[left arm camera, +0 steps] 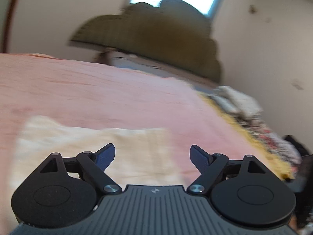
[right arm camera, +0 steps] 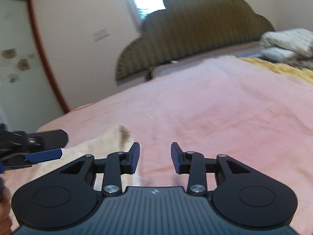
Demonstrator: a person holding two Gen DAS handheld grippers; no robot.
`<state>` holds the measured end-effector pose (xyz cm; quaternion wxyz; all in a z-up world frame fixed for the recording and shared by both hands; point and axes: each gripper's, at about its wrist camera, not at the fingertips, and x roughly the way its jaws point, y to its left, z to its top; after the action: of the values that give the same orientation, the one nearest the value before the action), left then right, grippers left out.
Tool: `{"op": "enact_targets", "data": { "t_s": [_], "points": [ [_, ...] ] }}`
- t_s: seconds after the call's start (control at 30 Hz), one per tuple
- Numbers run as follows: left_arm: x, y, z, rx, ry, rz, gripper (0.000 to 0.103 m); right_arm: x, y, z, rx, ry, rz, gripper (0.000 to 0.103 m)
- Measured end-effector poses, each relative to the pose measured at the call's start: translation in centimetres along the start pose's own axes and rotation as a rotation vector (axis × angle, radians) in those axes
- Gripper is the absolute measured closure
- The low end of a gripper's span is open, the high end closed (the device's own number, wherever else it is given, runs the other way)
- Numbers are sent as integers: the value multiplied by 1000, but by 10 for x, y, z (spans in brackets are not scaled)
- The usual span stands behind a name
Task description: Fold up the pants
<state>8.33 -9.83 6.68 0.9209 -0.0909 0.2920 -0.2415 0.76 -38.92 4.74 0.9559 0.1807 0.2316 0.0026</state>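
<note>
Cream-coloured pants point(left arm camera: 93, 148) lie flat on a pink bedsheet point(left arm camera: 117, 94); the view is blurred. My left gripper point(left arm camera: 152, 156) hovers over their right part, wide open and empty. In the right wrist view the pants point(right arm camera: 101, 143) lie at the lower left, partly hidden by the gripper body. My right gripper point(right arm camera: 155, 156) is open and empty, just right of the pants' edge over the pink sheet point(right arm camera: 215, 107). The left gripper point(right arm camera: 47, 152) shows at the left edge of that view, above the pants.
An olive scalloped headboard point(left arm camera: 156, 39) stands at the far end of the bed, with a window behind it. Folded pale bedding point(right arm camera: 287, 45) and a yellow blanket point(right arm camera: 283, 68) lie at the bed's right side. A door point(right arm camera: 19, 78) stands at the left.
</note>
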Motion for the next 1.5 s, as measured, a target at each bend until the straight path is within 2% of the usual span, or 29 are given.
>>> {"op": "enact_targets", "data": {
  "t_s": [0.1, 0.2, 0.27, 0.3, 0.37, 0.47, 0.53, 0.57, 0.6, 0.67, 0.73, 0.77, 0.8, 0.87, 0.93, 1.0, 1.07, 1.13, 1.17, 1.23, 1.3, 1.33, 1.43, 1.5],
  "points": [
    [-9, 39, -1, -53, 29, 98, 18, 14, 37, 3, -114, 49, 128, 68],
    [-15, 67, -9, -65, 77, 166, 18, 38, 70, -4, -236, 148, 230, 69],
    [-11, 74, -17, -6, 144, 196, 20, 52, 81, -15, -319, 209, 213, 70],
    [-10, 74, -22, 23, 159, 201, 23, 58, 79, -21, -339, 247, 175, 70],
    [-15, 72, -22, 65, 130, 205, 23, 61, 73, -24, -332, 269, 159, 70],
    [-17, 72, 0, 68, 69, 196, 21, 48, 73, -1, -287, 210, 197, 69],
    [-10, 76, 22, 41, 45, 176, 19, 52, 85, 18, -340, 175, 174, 69],
    [-2, 80, 30, 30, 49, 177, 14, 56, 92, 25, -378, 162, 160, 69],
    [8, 84, 36, 17, 73, 188, 13, 64, 99, 31, -410, 162, 157, 67],
    [37, 95, 39, -1, 183, 178, 14, 90, 104, 37, -420, 207, 177, 65],
    [57, 103, 31, 16, 260, 179, 19, 119, 103, 29, -457, 282, 124, 66],
    [54, 101, 27, 48, 245, 199, 23, 129, 102, 23, -500, 303, 78, 66],
    [45, 97, 24, 77, 215, 204, 22, 133, 99, 17, -520, 311, 37, 66],
    [20, 92, 17, 97, 150, 185, 20, 118, 90, 17, -458, 283, 55, 65],
    [-2, 89, 5, 98, 106, 162, 19, 89, 87, 16, -419, 238, 115, 64],
    [-7, 82, -11, 145, 142, 144, 15, 65, 87, 10, -403, 230, 220, 61],
    [1, 77, -30, 225, 210, 165, 19, 56, 88, -3, -424, 273, 274, 51],
    [-9, 71, -40, 297, 158, 188, 23, 62, 89, -25, -534, 340, 194, 50],
    [-18, 72, -41, 302, 127, 179, 22, 59, 87, -30, -551, 325, 197, 50],
    [-40, 81, -36, 270, 63, 139, 16, 47, 75, -21, -456, 312, 228, 49],
    [-58, 97, -31, 217, 12, 122, 2, 35, 55, -8, -354, 267, 238, 49],
    [-61, 108, -27, 183, 4, 118, 1, 33, 42, -1, -301, 250, 231, 49],
    [-52, 143, -15, 19, 89, 61, 2, 48, 2, 8, -145, 298, 197, 47],
    [-39, 167, -14, -132, 158, -30, 2, 65, -16, 5, -59, 363, 228, 47]
  ]
}}
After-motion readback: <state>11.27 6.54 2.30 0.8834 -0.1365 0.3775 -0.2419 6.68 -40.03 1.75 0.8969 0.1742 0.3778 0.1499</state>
